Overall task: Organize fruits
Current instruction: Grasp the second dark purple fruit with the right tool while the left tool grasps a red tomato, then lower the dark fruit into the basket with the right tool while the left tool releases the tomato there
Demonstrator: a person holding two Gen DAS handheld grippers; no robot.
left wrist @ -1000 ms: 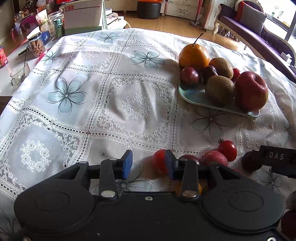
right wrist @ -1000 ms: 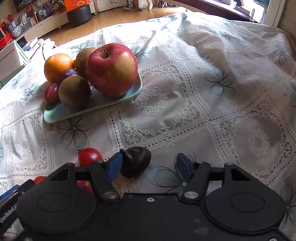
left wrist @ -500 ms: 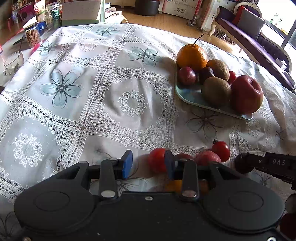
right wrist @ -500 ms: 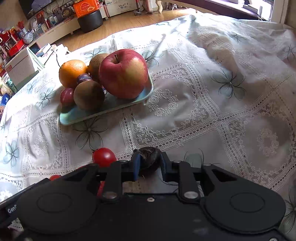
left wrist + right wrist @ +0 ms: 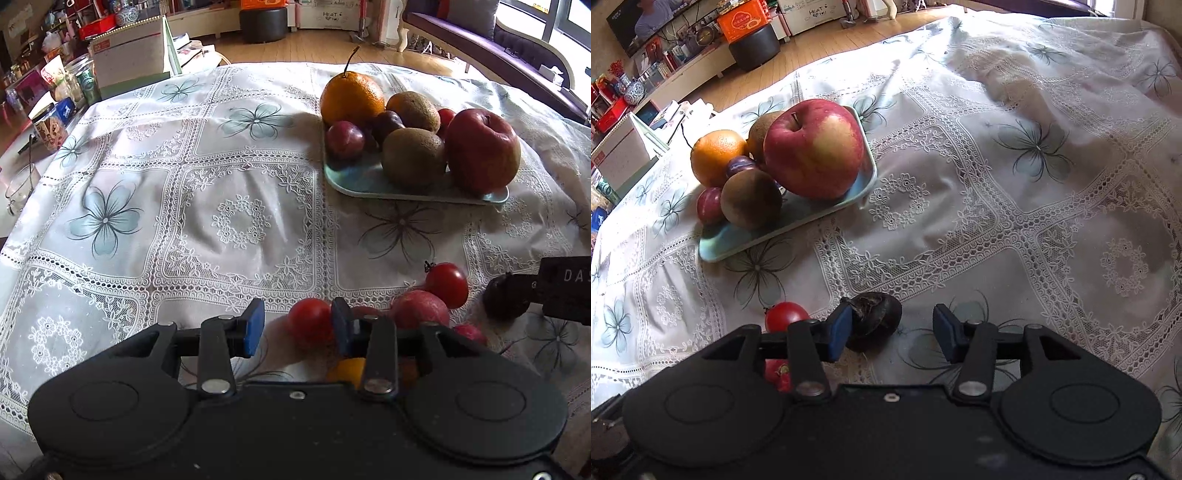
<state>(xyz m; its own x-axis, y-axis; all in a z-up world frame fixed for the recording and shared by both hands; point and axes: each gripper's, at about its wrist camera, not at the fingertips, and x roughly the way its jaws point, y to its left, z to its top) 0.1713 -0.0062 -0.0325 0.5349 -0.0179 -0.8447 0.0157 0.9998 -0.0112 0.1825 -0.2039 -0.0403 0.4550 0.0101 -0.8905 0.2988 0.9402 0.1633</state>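
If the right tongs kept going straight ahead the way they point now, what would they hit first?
Probably the dark wrinkled fruit, which already lies between the open right tongs against the left finger. Past it the tablecloth looks free; the tray sits off to the left.

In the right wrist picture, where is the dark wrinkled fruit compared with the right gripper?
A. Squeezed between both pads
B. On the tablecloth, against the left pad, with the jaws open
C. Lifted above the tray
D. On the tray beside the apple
B: the dark wrinkled fruit lies on the tablecloth against the left pad of the right gripper, and a clear gap separates it from the other pad.
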